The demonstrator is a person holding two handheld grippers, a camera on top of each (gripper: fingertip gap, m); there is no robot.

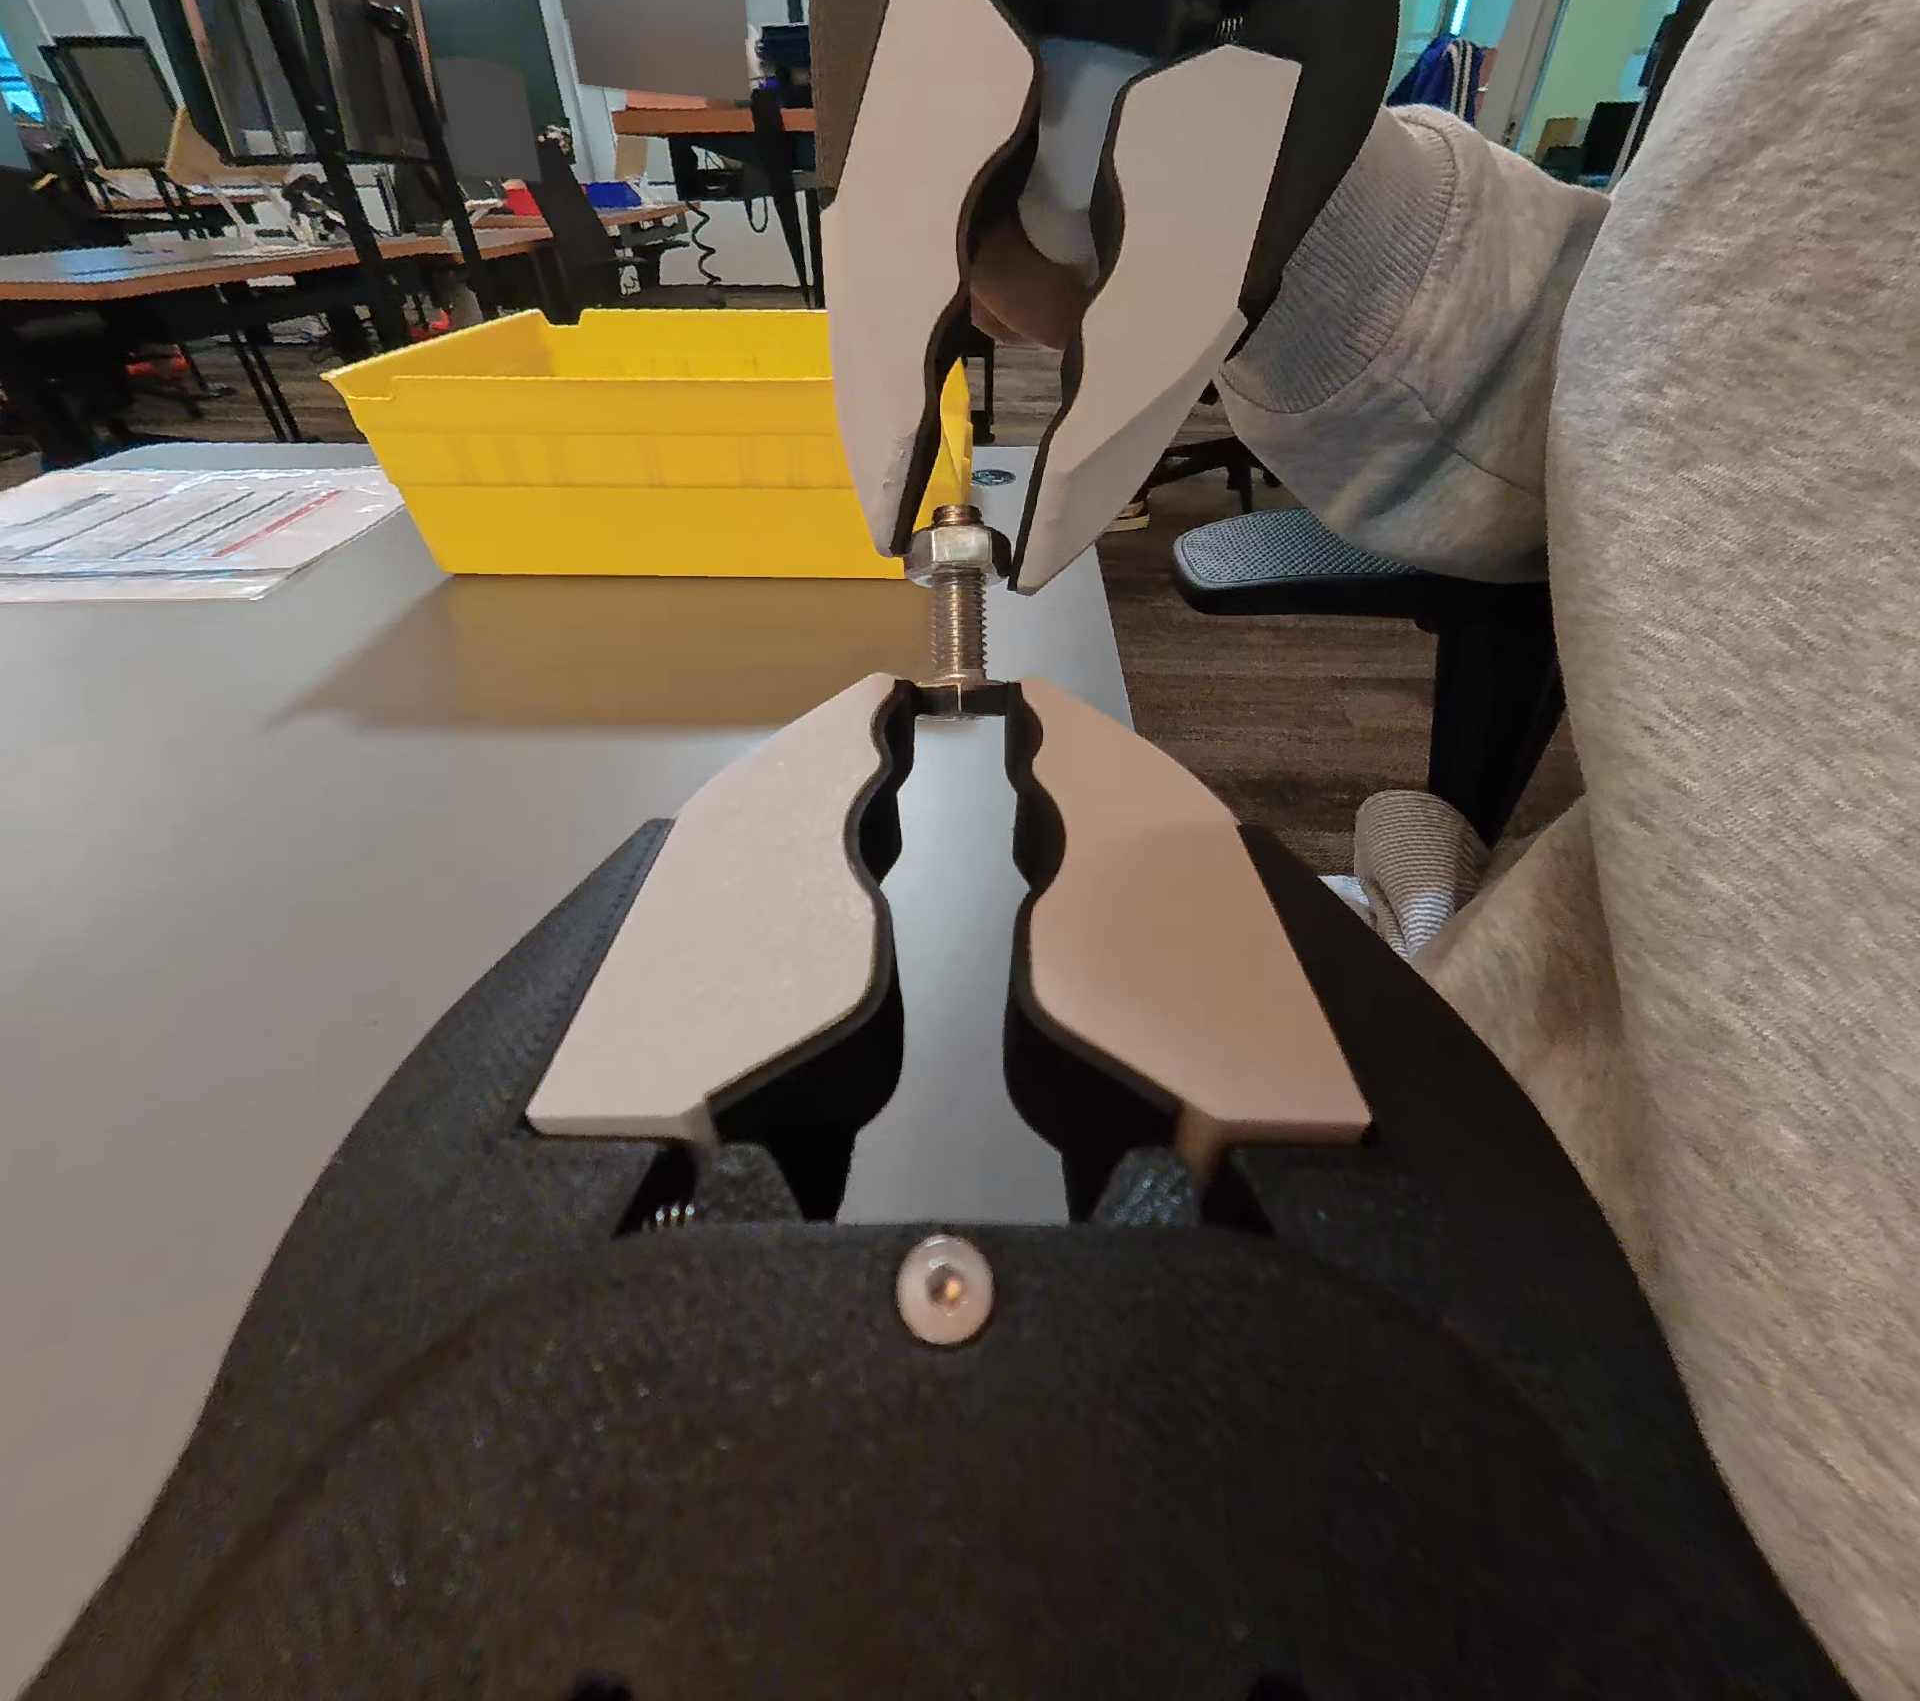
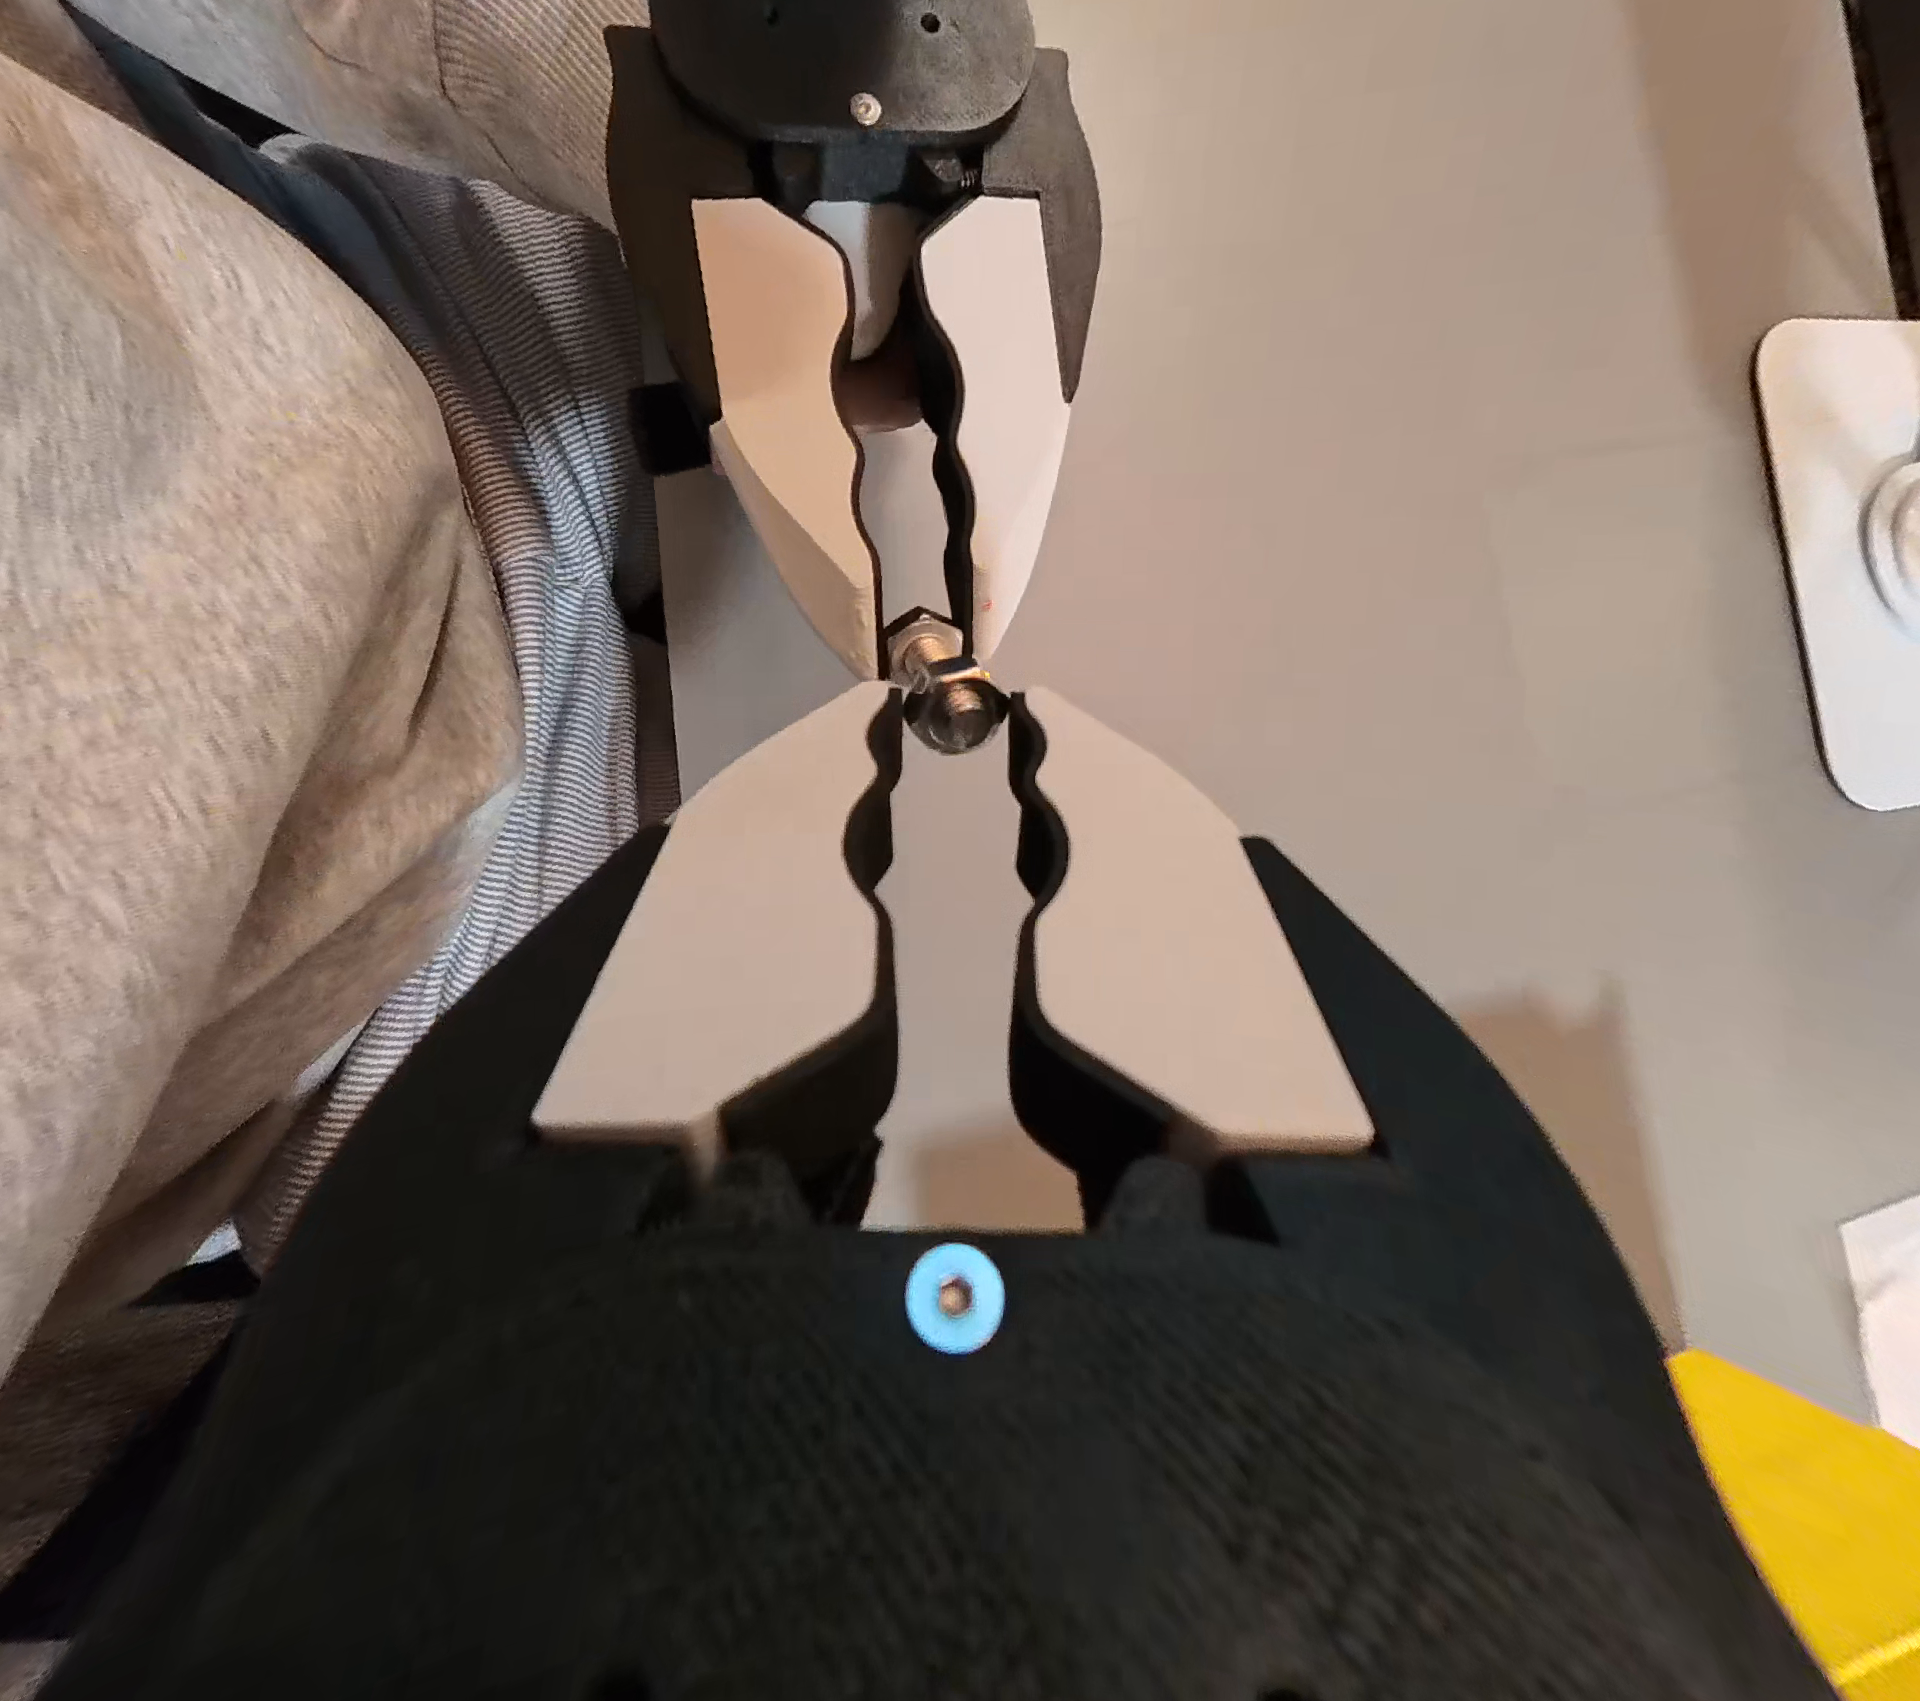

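Between both grippers (fingers closed) bolt (image 1: 951, 625)

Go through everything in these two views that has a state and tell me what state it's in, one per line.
Left hand-held gripper: shut on the head of the steel bolt, held above the grey table.
Right hand-held gripper: shut on the steel hex nut.
Steel hex nut: on the bolt's thread, near its tip.
Yellow plastic bin: upright on the table, contents hidden.

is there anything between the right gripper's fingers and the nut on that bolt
Nothing visible. The right gripper has its fingers directly on the nut, while the left gripper pinches the bolt by its head.
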